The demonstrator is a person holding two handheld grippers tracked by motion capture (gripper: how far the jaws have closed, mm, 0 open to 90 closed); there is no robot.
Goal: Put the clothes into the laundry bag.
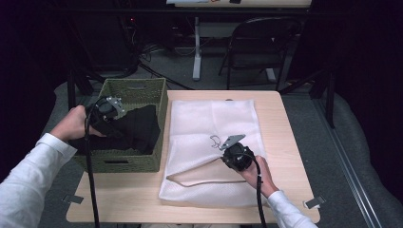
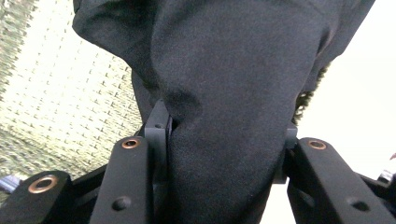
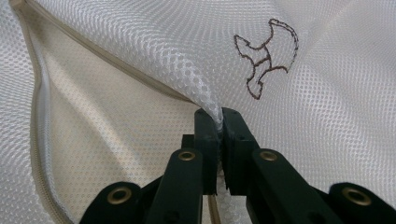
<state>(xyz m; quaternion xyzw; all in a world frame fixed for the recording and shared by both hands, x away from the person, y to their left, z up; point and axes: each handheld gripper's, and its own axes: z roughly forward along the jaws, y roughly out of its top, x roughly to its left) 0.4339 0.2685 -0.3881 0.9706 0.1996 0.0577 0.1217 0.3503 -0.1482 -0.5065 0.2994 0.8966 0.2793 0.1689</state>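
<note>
Left tool (image 2: 224, 140) grips black garment (image 2: 233, 70); right tool (image 3: 220, 122) pinches mesh bag (image 3: 327, 116) (embroidered emblem (image 3: 267, 56), no lettering).

Your left gripper (image 1: 115, 124) is raised with jaws clamped partway, while your right gripper (image 1: 223, 146) sits low, jaws pinched tight.

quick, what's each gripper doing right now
left gripper: shut on the black cloth, over the basket.
right gripper: shut on the upper edge of the mesh bag.

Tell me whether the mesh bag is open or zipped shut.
Open: right tool lifts the mesh bag's top layer, zipper edges parted.
</note>
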